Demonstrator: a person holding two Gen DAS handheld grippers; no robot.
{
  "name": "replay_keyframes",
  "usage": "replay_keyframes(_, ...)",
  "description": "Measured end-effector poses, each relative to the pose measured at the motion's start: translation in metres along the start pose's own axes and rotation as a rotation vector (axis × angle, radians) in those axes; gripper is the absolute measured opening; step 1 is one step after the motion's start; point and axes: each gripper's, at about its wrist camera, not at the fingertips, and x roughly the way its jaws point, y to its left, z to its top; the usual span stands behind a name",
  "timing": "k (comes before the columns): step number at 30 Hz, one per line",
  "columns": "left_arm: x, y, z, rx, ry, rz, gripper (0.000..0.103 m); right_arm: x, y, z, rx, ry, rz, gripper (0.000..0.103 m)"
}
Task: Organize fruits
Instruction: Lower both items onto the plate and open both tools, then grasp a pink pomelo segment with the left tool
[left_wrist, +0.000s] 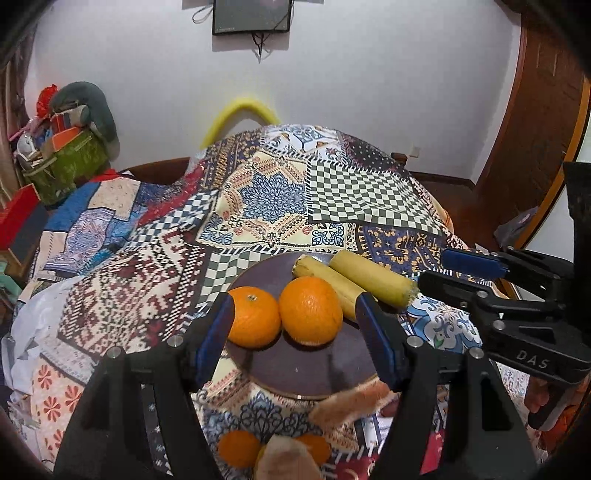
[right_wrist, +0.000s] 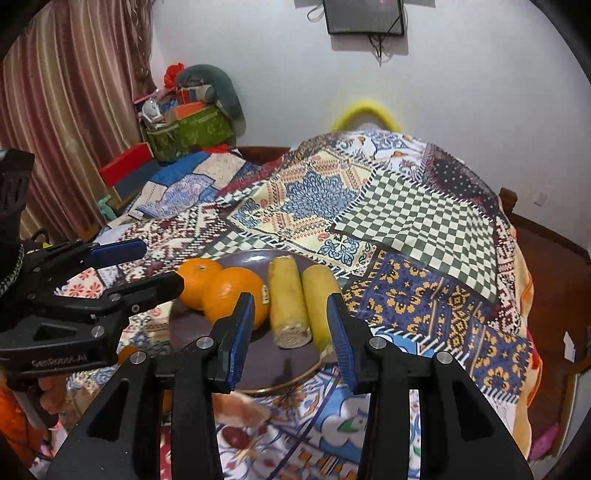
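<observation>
A dark round plate (left_wrist: 291, 373) lies on the patchwork cloth and holds two oranges (left_wrist: 253, 315) (left_wrist: 310, 310) and two yellow banana pieces (left_wrist: 325, 282) (left_wrist: 373, 277). My left gripper (left_wrist: 297, 336) is open and empty, its fingers either side of the oranges, just above the plate. My right gripper (right_wrist: 291, 332) is open and empty over the plate's (right_wrist: 280, 369) near rim, straddling the banana pieces (right_wrist: 286, 306) (right_wrist: 319, 302). It also shows in the left wrist view (left_wrist: 443, 269). Two more oranges (left_wrist: 238, 448) (left_wrist: 317, 446) lie near the front.
Brownish paper scraps (left_wrist: 354, 402) lie in front of the plate. A green basket of clutter (left_wrist: 66, 162) and red boxes (left_wrist: 16, 218) stand at the back left. A curtain (right_wrist: 66, 110) hangs on the left. The table drops off at the right edge (right_wrist: 524, 295).
</observation>
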Motion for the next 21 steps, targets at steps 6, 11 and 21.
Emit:
replay_keyframes(6,-0.031,0.001,-0.011,-0.001,-0.027,0.008,0.068,-0.024,0.015,-0.01,0.006,-0.028,0.001,0.038)
replay_keyframes(11,-0.048,0.002,-0.025,-0.004,-0.031,0.017,0.068,-0.041,0.025,-0.023,0.01,-0.042,-0.002,0.038)
replay_keyframes(21,-0.058,0.016,-0.069,-0.058,0.027,0.014,0.068,-0.054,0.042,-0.046,0.013,-0.036,0.003,0.043)
